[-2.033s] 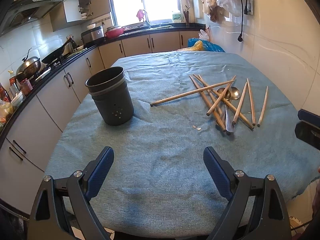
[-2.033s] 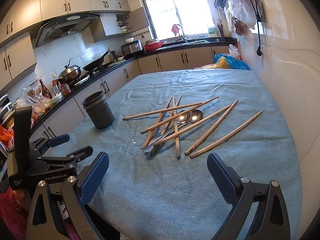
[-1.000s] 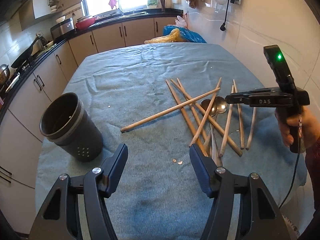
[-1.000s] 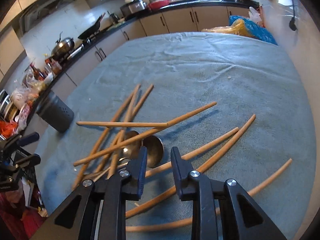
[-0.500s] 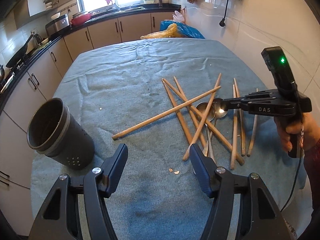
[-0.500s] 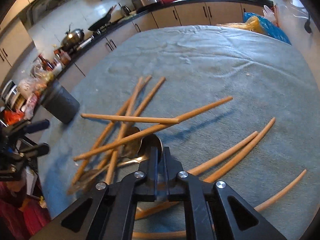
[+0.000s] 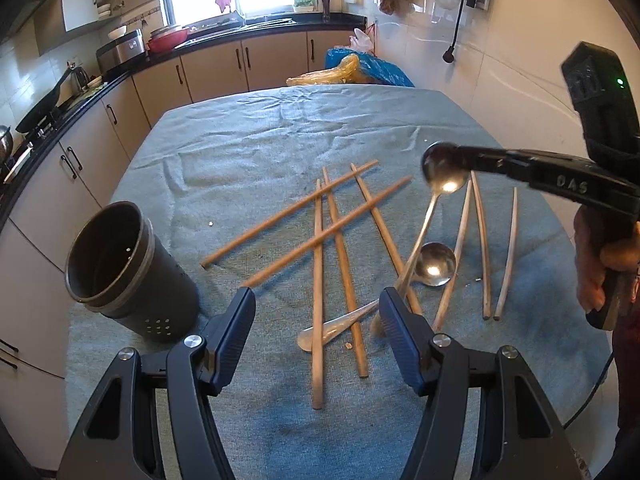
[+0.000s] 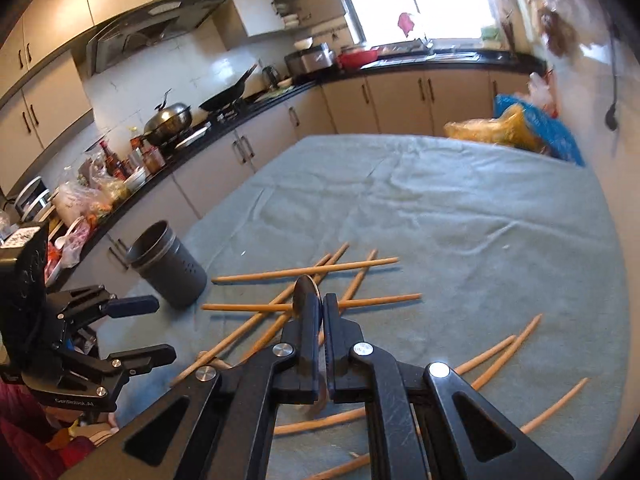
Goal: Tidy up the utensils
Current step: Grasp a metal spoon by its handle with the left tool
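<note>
On the table (image 7: 256, 148), covered with a blue-grey cloth, your utensils lie scattered to the right of the dark holder (image 7: 128, 272), which stands upright near the left edge with its mouth facing up. Your right gripper (image 7: 460, 160) is clenched on the bowl of a metal spoon (image 7: 434, 200); the bowl is up at the fingertips and the handle slants down toward the pile, its lower end hidden behind your left gripper's finger. In the right wrist view the spoon's bowl (image 8: 306, 294) pokes up edge-on between the closed fingers. A second spoon (image 7: 434, 268) lies on the cloth just below it, bowl up, its handle running down-left under a chopstick. Wooden chopsticks (image 7: 336, 240) lie crossed over one another in the middle, and three more (image 7: 484, 248) lie side by side at the right. Your left gripper (image 7: 316, 332) hangs over the near end of the pile with its fingers spread and nothing between them. Your right hand (image 7: 604, 264) grips the handle at the right edge.
</note>
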Motion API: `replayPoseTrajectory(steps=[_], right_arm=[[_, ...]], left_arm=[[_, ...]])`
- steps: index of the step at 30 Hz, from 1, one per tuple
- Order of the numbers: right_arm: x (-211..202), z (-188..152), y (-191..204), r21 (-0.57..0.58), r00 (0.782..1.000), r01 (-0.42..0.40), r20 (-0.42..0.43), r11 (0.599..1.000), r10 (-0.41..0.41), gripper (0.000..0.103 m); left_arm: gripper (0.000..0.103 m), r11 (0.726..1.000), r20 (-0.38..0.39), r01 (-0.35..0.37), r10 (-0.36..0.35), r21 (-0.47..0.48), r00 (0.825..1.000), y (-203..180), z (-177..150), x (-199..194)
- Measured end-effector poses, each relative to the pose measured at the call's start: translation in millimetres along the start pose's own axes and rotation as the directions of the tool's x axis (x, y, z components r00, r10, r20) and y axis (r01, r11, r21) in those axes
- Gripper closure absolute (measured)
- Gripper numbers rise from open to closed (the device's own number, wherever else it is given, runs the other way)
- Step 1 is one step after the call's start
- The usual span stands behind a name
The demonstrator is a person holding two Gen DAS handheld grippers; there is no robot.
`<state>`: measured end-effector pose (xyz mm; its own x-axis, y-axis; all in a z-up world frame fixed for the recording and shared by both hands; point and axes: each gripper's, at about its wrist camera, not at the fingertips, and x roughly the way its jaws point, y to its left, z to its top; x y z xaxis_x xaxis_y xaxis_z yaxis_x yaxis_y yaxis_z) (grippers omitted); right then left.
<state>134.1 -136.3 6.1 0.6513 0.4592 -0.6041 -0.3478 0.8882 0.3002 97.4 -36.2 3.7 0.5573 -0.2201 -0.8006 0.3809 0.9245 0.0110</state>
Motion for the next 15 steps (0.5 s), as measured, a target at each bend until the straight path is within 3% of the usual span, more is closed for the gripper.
replayPoseTrajectory(steps=[7,11,13,15], right_arm=[[-56,-11,-23,0.058,0.994,0.051,0.095,0.997,-0.056,0.1],[-98,-23,-34,0.074,0.983,0.09,0.153,0.993,-0.101,0.1],[-122,-32,-39,0.087,0.977,0.098,0.181,0.991,-0.113,0.1],[-142,-43,-44,0.11,0.972,0.098,0.201,0.989,-0.118,0.1]], left_arm=[[0.04,0.993,-0.049,0.114,-0.112,0.033,0.992,-5,21,13],[0.04,0.975,-0.076,0.208,-0.202,0.083,0.976,-17,32,28],[0.04,0.954,-0.101,0.275,-0.264,0.119,0.959,-26,36,37],[0.04,0.942,-0.124,0.292,-0.274,0.168,0.954,-38,38,50]])
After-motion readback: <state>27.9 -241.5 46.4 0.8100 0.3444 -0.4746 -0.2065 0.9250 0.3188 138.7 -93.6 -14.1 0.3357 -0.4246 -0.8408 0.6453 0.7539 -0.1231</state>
